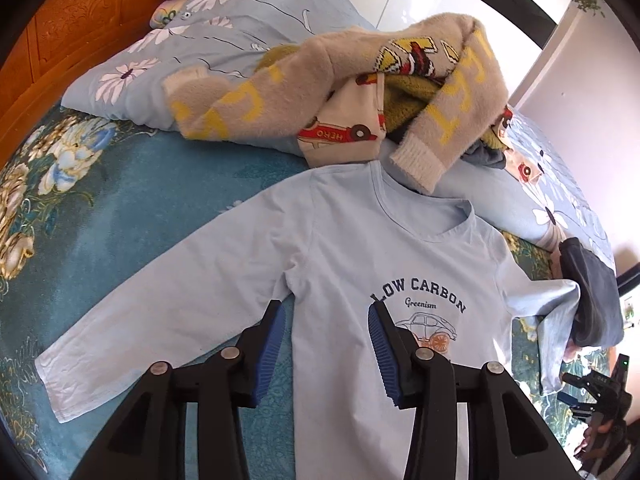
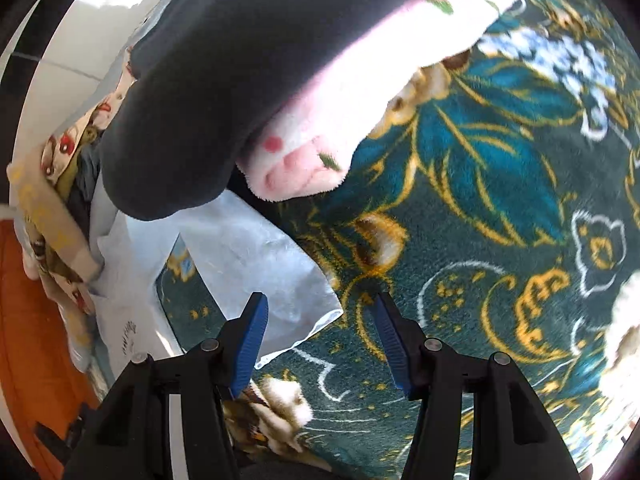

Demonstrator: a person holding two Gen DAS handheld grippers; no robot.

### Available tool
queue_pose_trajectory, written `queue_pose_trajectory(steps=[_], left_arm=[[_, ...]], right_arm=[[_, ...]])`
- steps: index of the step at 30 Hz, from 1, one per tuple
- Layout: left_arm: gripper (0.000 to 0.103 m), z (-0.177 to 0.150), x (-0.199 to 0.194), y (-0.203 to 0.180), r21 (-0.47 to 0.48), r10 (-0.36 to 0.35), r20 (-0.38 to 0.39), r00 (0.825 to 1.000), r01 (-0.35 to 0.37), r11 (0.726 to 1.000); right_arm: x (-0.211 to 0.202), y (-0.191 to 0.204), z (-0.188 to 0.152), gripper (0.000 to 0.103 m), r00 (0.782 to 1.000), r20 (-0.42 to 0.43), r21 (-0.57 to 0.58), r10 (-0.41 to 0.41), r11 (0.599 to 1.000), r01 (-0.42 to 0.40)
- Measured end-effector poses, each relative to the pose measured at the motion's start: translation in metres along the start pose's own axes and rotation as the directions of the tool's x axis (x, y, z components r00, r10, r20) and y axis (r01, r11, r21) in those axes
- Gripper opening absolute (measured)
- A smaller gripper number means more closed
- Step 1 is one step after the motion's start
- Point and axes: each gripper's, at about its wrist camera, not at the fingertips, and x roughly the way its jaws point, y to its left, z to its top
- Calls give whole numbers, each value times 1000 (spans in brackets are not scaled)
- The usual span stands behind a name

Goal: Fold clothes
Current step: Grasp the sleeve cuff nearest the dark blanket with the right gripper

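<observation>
A light blue long-sleeved shirt (image 1: 360, 256) printed "LOW CARBON" lies flat, front up, on the teal flowered bedspread (image 1: 140, 200). Its left sleeve (image 1: 132, 320) stretches out to the left. Its right sleeve (image 1: 552, 312) bends down at the right and shows in the right wrist view (image 2: 256, 264). My left gripper (image 1: 326, 312) is open just above the shirt's chest near the left armpit. My right gripper (image 2: 318, 306) is open and empty above the sleeve's cuff end and the bedspread; it also shows in the left wrist view (image 1: 592, 396).
A heap of clothes, with a fuzzy beige sweater (image 1: 304, 88) and a car-print garment (image 1: 344, 128), lies on a blue daisy quilt (image 1: 224, 32) behind the shirt. A dark garment (image 2: 192, 80) with pink fleece lining hangs over the sleeve. The wooden headboard (image 1: 72, 20) is far left.
</observation>
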Motion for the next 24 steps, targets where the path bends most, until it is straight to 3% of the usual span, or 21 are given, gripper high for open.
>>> queue_pose_trajectory(steps=[3, 4, 5, 7, 12, 15, 19, 24], left_arm=[[47, 0, 2, -1, -1, -4, -8, 1000, 3, 1000], [47, 0, 3, -1, -2, -3, -10, 1000, 3, 1000], [47, 1, 3, -1, -3, -2, -12, 1000, 2, 1000], [47, 1, 2, 0, -8, -4, -9, 1000, 4, 1000], [47, 2, -1, 6, -17, -2, 2, 1000, 2, 1000], [47, 3, -2, 12, -33, -4, 6, 1000, 4, 999], [47, 2, -4, 14, -42, -13, 12, 1000, 13, 999], [47, 2, -7, 16, -39, -11, 16, 1000, 12, 999]], right_arm=[[6, 6, -4, 56, 1000, 15, 23, -19, 1000, 18], [6, 8, -5, 49, 999, 25, 33, -24, 999, 23], [6, 9, -6, 27, 999, 32, 43, -31, 999, 30], [8, 11, -8, 5, 999, 33, 52, -44, 998, 42], [-9, 32, -14, 5, 999, 50, -15, -10, 1000, 11], [-42, 71, -20, 4, 996, 78, -170, 35, 985, -21], [-92, 134, -23, 4, 987, 136, -437, 88, 899, -20], [-135, 192, -2, 4, 973, 189, -645, 132, 764, 22]])
